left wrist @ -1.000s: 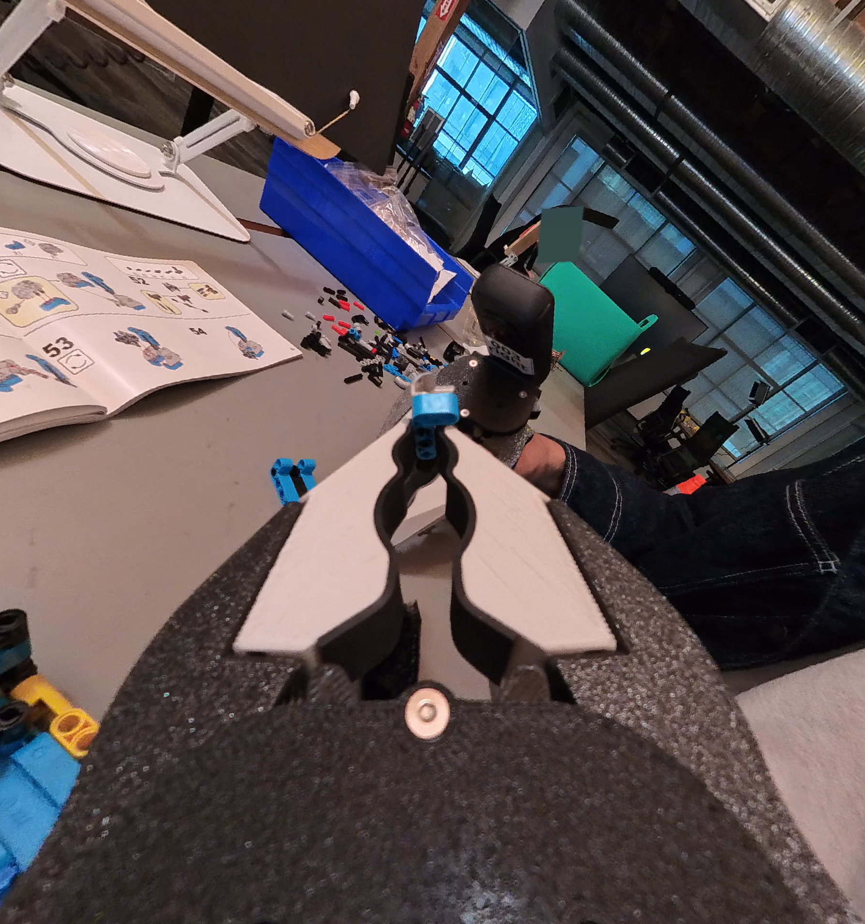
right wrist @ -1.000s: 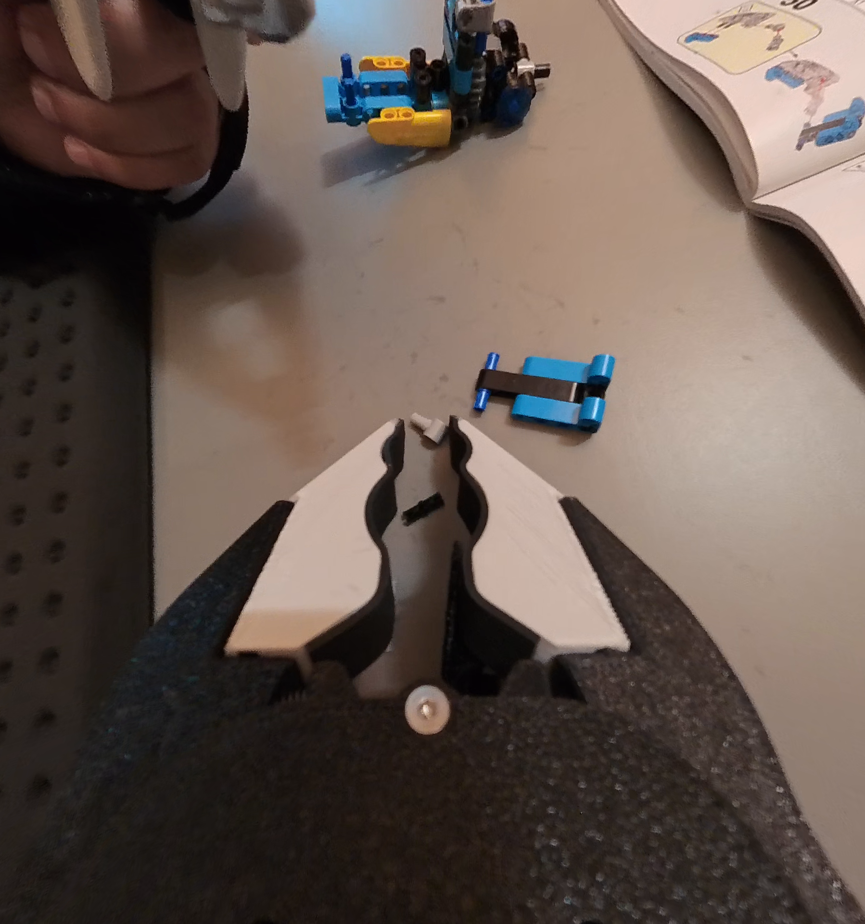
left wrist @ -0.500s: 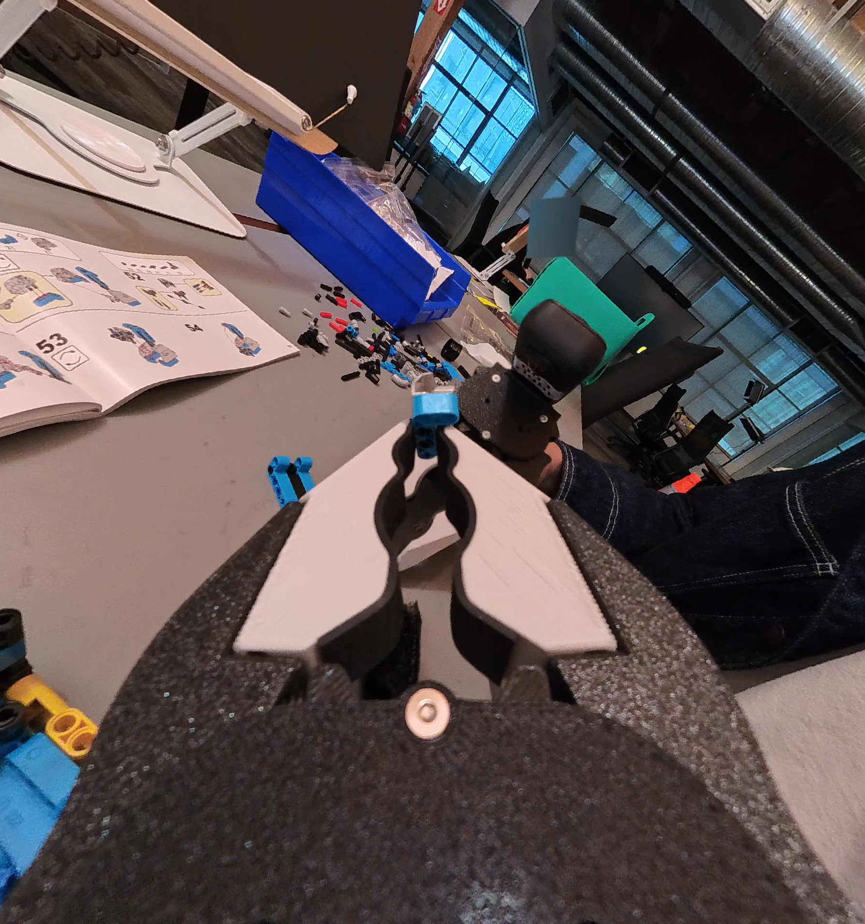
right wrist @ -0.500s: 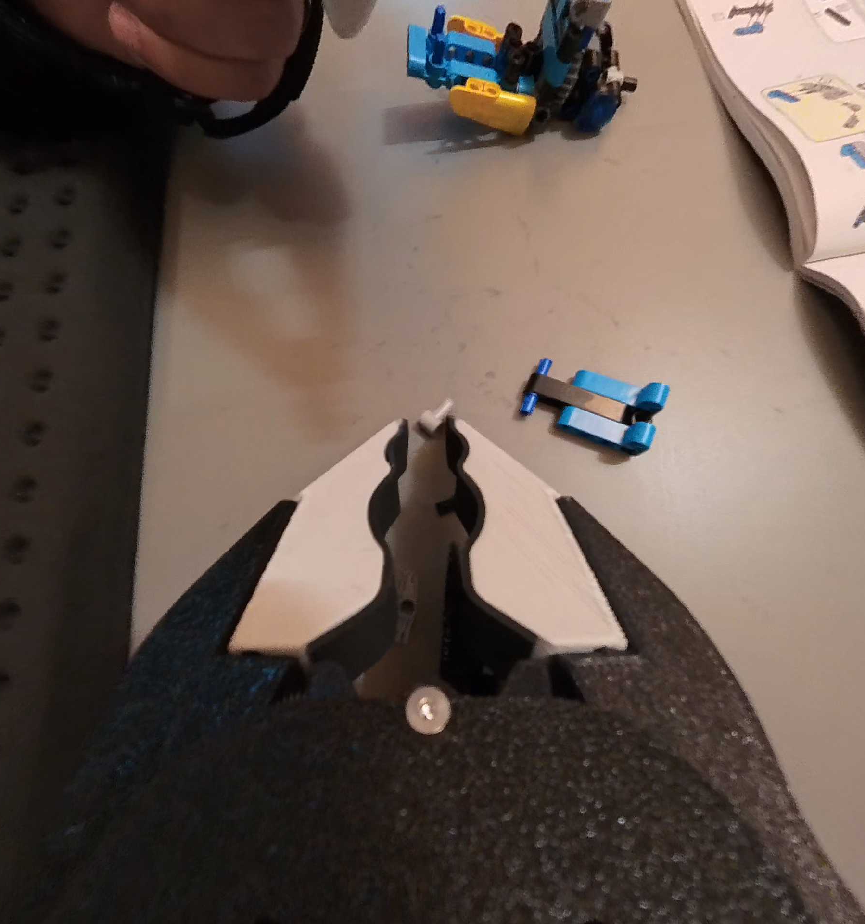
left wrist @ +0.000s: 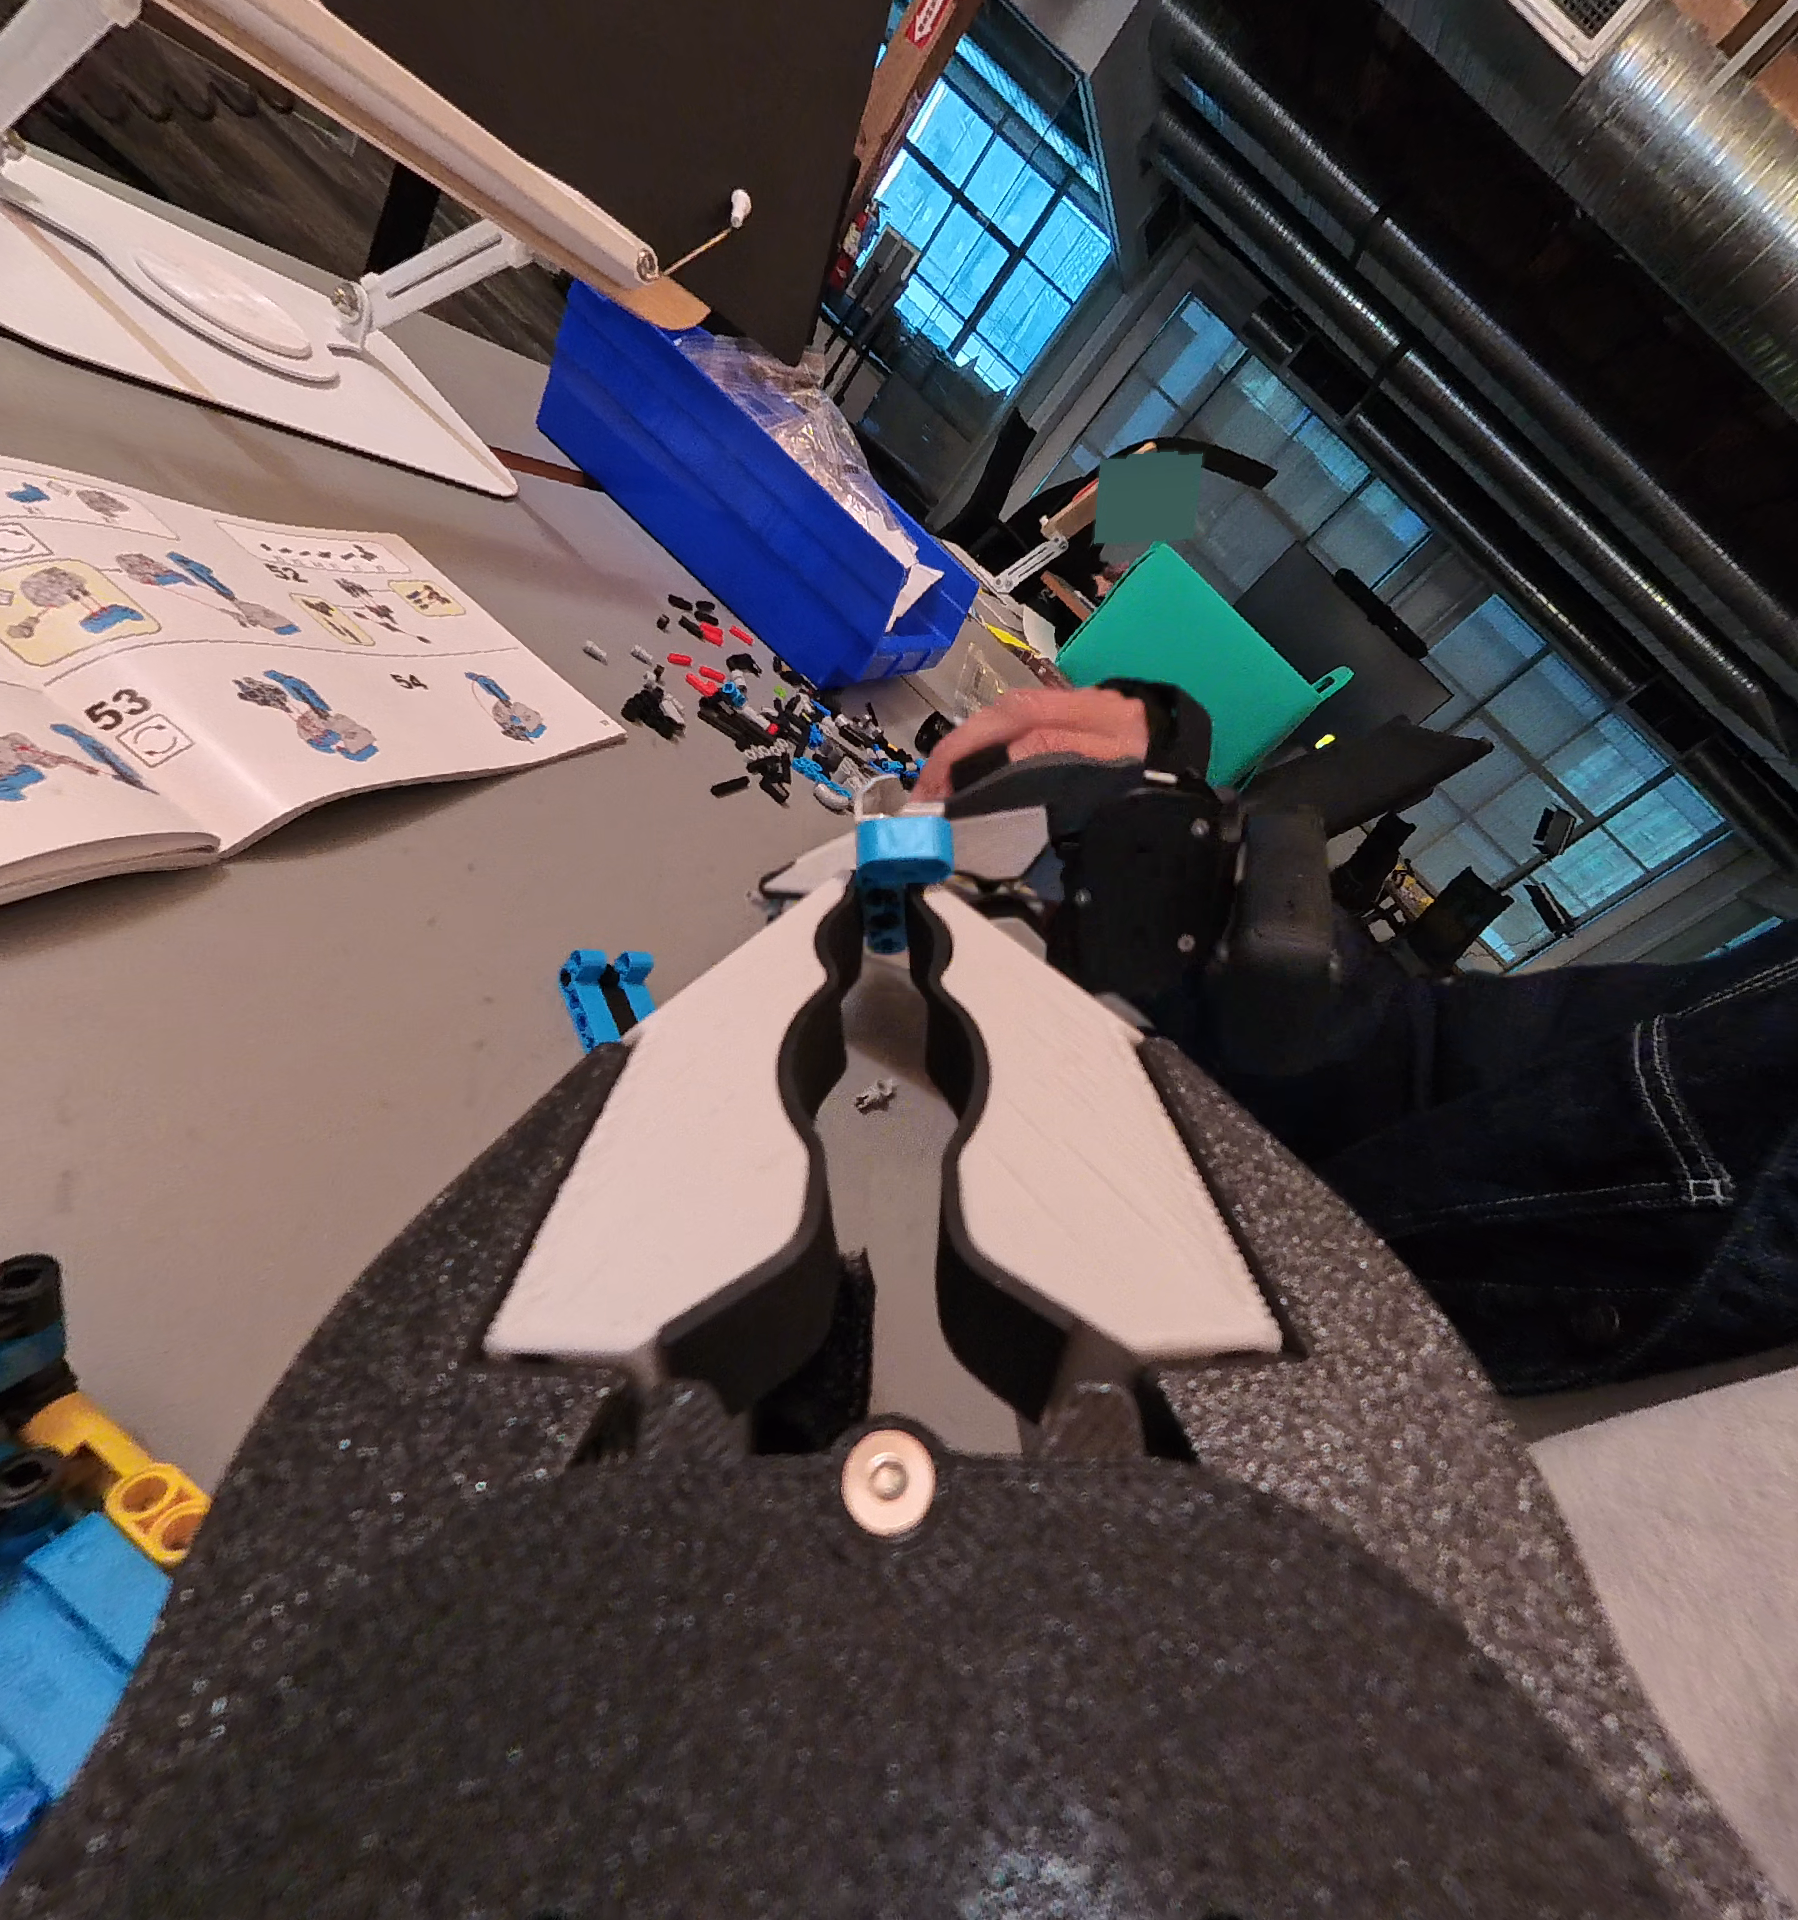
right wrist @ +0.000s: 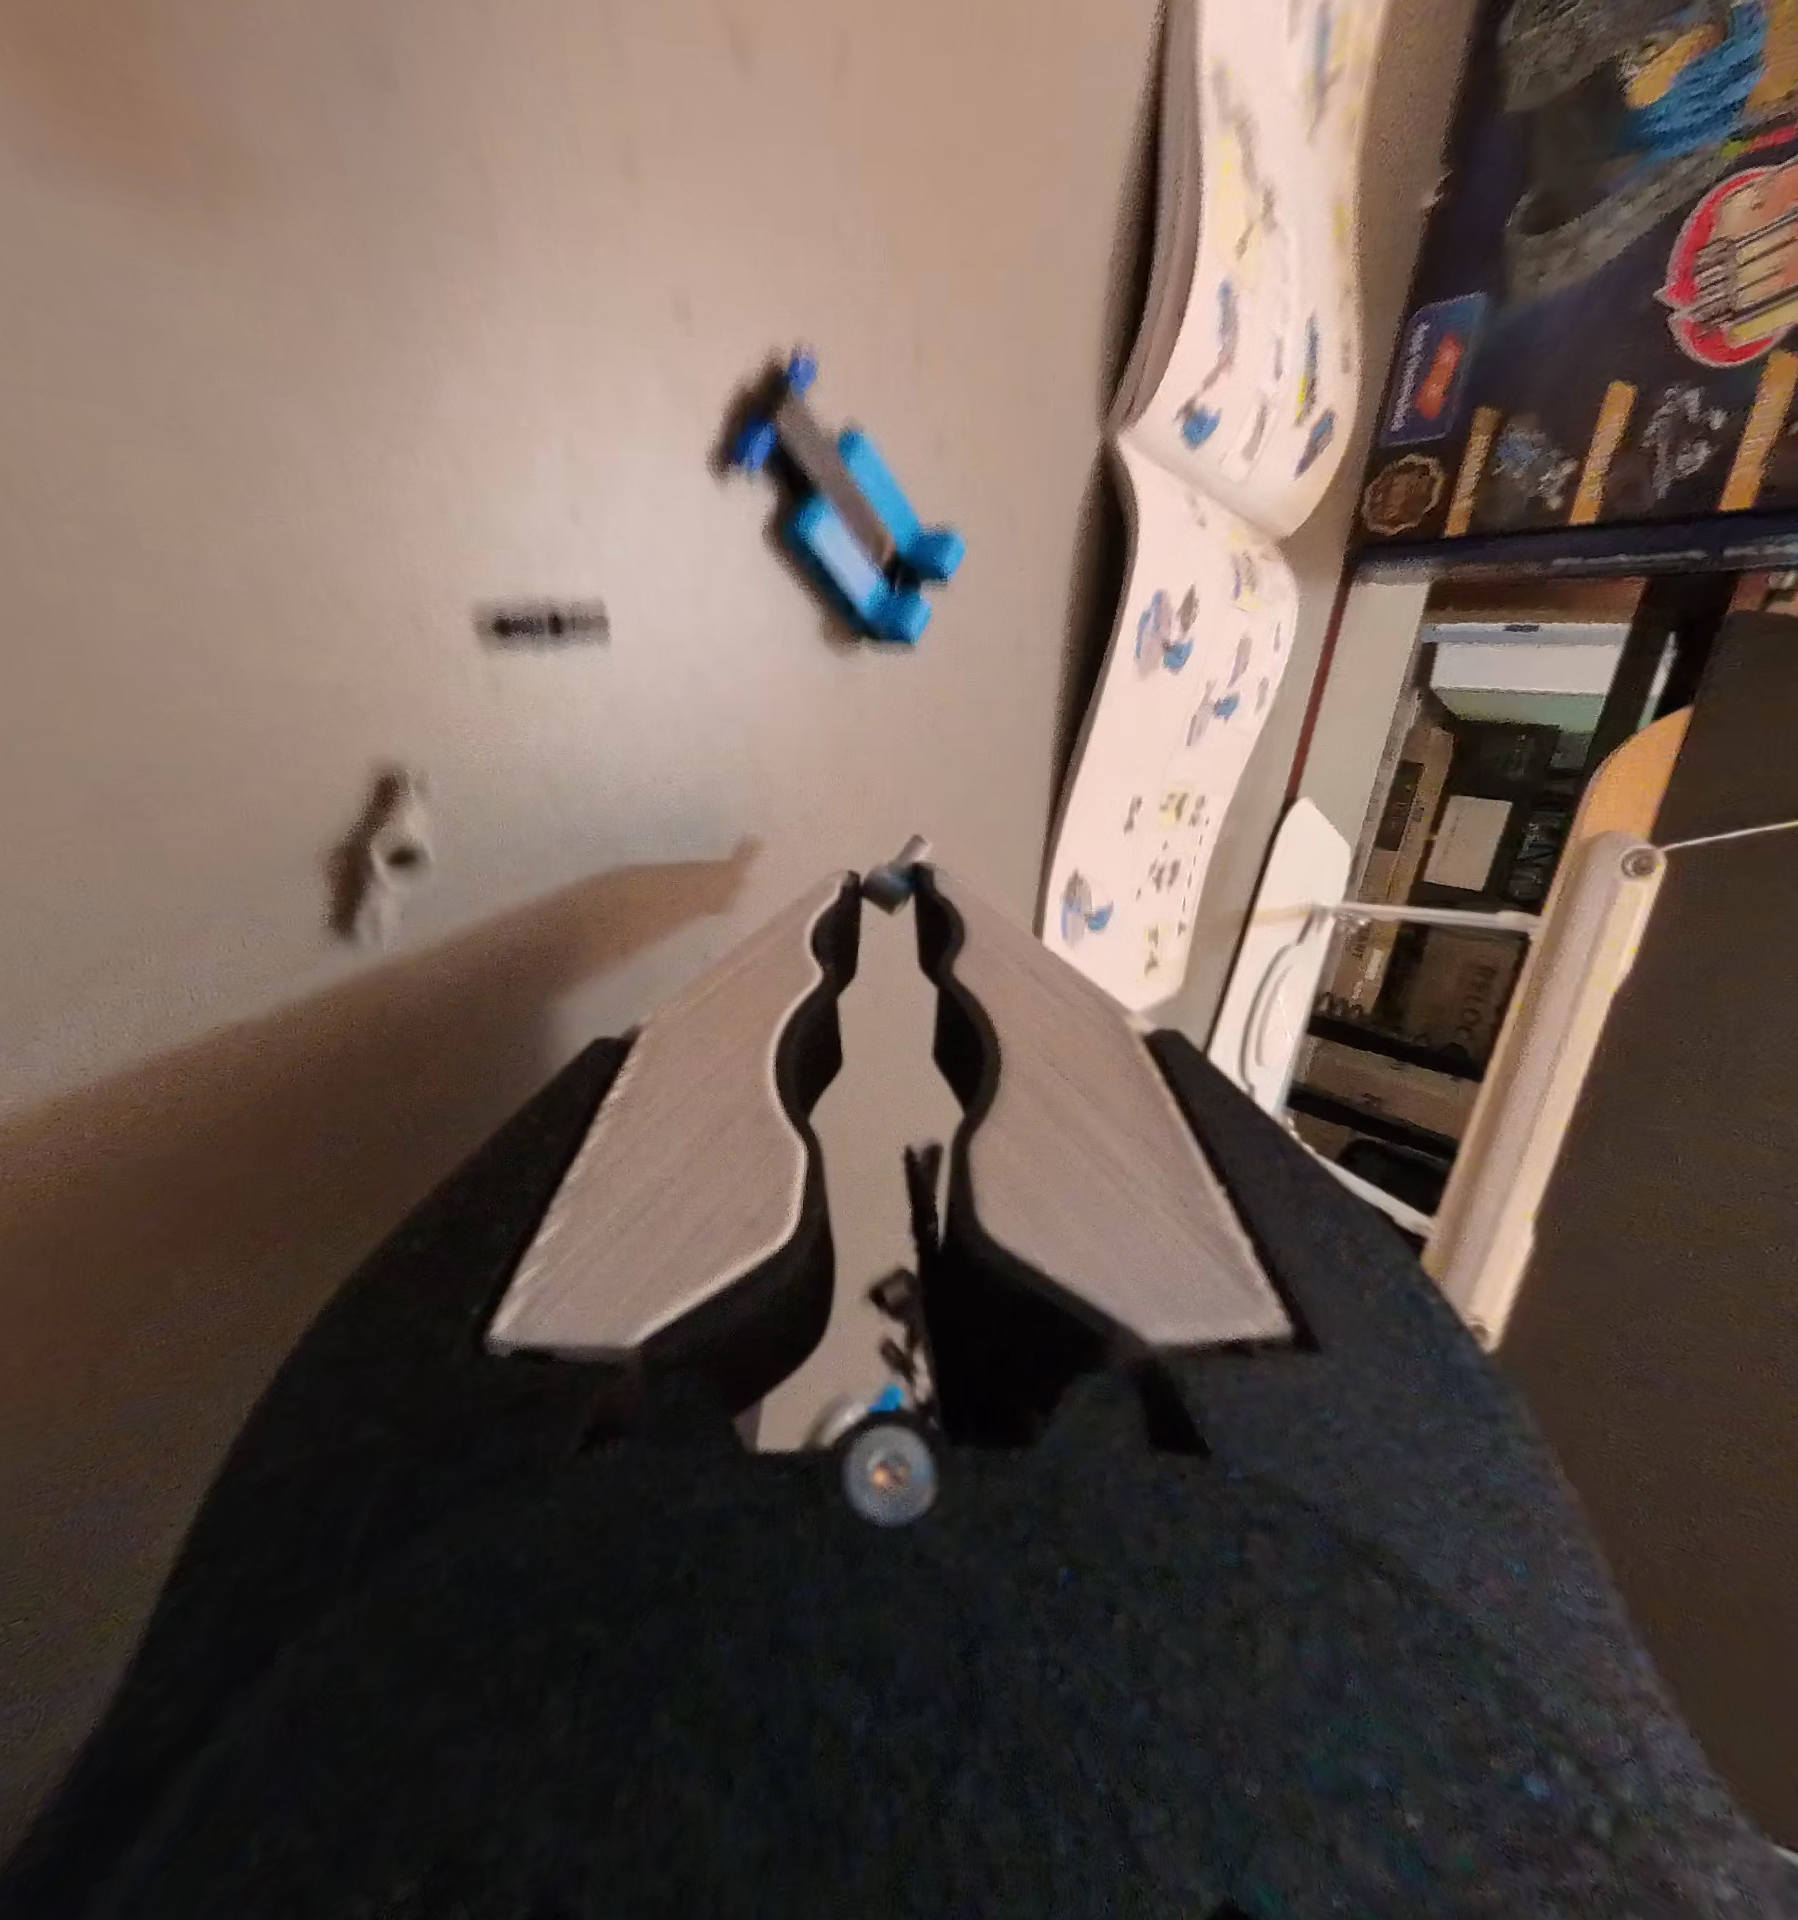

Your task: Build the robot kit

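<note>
- The left gripper (left wrist: 887, 914) has its jaws clamped on a small blue brick piece (left wrist: 900, 862), held raised above a grey table (left wrist: 303, 1039).
- Just beyond that piece, in the left wrist view, the right gripper (left wrist: 936, 821) lies level, a person's hand (left wrist: 1040, 727) around its black body and a dark denim sleeve (left wrist: 1549, 1122) trailing to the right.
- The right gripper (right wrist: 887, 894) has its jaws pinched together on a tiny grey peg (right wrist: 895, 878) at the very tips; the view is blurred.
- A small blue-and-black assembly (right wrist: 853, 520) lies on the table beyond the right gripper's tips, well apart from them; it also shows just left of the left gripper's fingers (left wrist: 604, 987).
- A short black pin (right wrist: 542, 623) and a small grey-and-black part (right wrist: 381, 852) lie loose to the left of that assembly.
- An open instruction booklet (left wrist: 199, 675) lies flat on the far left of the table.
- Beyond the booklet's edge, a scatter of small black, red and blue parts (left wrist: 770, 717) sits near a blue bin (left wrist: 729, 499) holding clear plastic bags.
- A partly built blue, yellow and black model (left wrist: 33, 1507) stands at the near left corner, beside the left gripper's foam body.
- A white stand (left wrist: 230, 312) with a slanted arm rises at the far left.
</note>
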The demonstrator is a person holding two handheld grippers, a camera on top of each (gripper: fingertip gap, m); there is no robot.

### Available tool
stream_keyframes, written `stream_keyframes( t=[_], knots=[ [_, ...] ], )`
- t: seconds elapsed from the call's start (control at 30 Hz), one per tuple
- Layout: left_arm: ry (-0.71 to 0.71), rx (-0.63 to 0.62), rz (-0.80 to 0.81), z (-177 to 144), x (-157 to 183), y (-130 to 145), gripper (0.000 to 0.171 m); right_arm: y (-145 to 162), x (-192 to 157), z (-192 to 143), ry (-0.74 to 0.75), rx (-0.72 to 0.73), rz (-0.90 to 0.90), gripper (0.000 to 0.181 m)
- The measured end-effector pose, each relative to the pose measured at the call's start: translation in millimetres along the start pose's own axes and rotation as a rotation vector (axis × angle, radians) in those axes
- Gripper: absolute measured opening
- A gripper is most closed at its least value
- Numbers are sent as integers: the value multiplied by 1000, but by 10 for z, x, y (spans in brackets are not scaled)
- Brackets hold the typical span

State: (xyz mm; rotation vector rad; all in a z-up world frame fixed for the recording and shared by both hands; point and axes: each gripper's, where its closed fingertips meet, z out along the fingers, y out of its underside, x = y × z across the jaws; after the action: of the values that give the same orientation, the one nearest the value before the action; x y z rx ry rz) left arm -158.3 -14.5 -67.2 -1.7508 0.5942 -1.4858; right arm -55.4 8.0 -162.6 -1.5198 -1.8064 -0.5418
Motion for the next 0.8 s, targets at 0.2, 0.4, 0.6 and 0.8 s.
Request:
stream_keyframes(
  t=[0.2,0.4,0.6,0.8],
  knots=[
    [-5,4,15,-11,14,-15,7,533,-156,63,-157,-100,-140,10],
    [1,1,10,-8,22,-8,7,495,-205,-4,-140,-90,-258,13],
    [10,3,-1,-10,32,-11,7,399,-173,-203,-250,13,119,29],
    [16,4,-12,-10,36,-8,7,442,-135,-112,-342,74,1040,33]
  ],
)
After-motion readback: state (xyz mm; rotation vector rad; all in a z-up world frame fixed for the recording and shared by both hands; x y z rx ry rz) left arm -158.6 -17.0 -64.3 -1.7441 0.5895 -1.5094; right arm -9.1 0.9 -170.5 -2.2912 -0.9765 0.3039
